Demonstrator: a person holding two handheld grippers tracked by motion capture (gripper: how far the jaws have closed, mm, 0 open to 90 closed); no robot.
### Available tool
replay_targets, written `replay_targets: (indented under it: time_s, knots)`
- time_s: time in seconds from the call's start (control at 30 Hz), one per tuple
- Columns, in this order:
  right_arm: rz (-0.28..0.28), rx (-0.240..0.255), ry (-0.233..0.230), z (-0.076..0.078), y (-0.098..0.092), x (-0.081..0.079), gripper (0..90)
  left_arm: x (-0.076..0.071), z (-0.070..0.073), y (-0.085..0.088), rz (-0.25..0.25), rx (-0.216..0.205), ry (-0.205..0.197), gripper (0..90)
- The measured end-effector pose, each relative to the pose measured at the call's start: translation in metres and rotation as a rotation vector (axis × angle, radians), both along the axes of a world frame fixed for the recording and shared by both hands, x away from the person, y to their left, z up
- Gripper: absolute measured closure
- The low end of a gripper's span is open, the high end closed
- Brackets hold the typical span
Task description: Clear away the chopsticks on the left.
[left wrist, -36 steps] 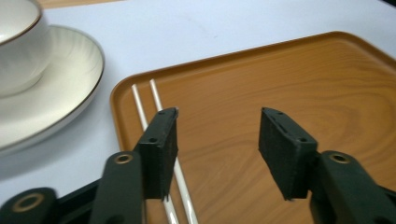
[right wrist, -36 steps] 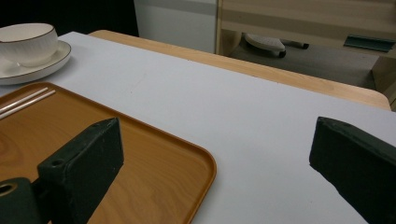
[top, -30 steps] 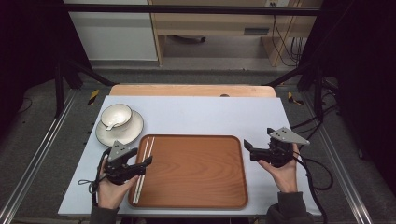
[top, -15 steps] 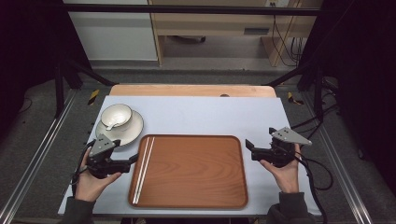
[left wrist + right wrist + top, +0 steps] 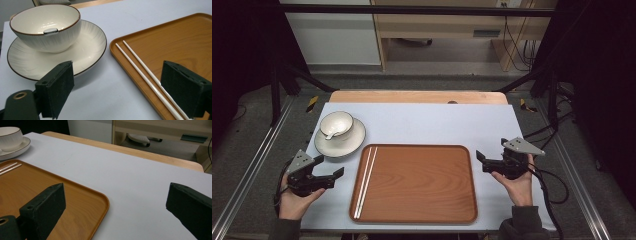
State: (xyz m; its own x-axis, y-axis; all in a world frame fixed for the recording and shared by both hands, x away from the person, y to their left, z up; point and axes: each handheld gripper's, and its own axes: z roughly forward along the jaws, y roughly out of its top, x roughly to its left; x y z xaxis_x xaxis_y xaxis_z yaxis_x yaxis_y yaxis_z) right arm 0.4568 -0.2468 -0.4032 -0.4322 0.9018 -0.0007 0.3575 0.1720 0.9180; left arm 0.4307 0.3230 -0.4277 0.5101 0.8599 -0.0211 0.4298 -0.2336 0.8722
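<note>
At 8 o'clock on the table, left gripper (image 5: 330, 176) is hanging wide open, gripping nothing, jaws aiming toward the chopsticks (image 5: 364, 180). Those are lying just inside the tray's (image 5: 422, 220) left rim, at the gripper's 3 o'clock, long axis 12-to-6. Right gripper (image 5: 481, 160) is sitting at 4 o'clock, also wide open and empty, farther off. Left gripper view is showing a spoon (image 5: 50, 31) in the bowl (image 5: 47, 27) on the plate (image 5: 85, 53).

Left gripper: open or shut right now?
Open. In the left gripper view its two black fingers stand wide apart with bare table between them, gripping nothing; the high view shows the left gripper beside the brown wooden tray.
</note>
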Motion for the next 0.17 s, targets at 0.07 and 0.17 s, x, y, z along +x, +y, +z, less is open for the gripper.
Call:
replay_targets:
  time_s: [0.07, 0.17]
  knots:
    - [0.000, 0.005, 0.007, -0.0013, -0.0014, 0.0006, 2.8, -0.0005, 0.0009, -0.0008, -0.005, 0.000, -0.014, 11.4]
    - [-0.002, 0.007, 0.001, -0.0007, -0.0015, -0.0001, 2.9, -0.0003, 0.0011, -0.0038, -0.018, 0.005, -0.018, 11.4]
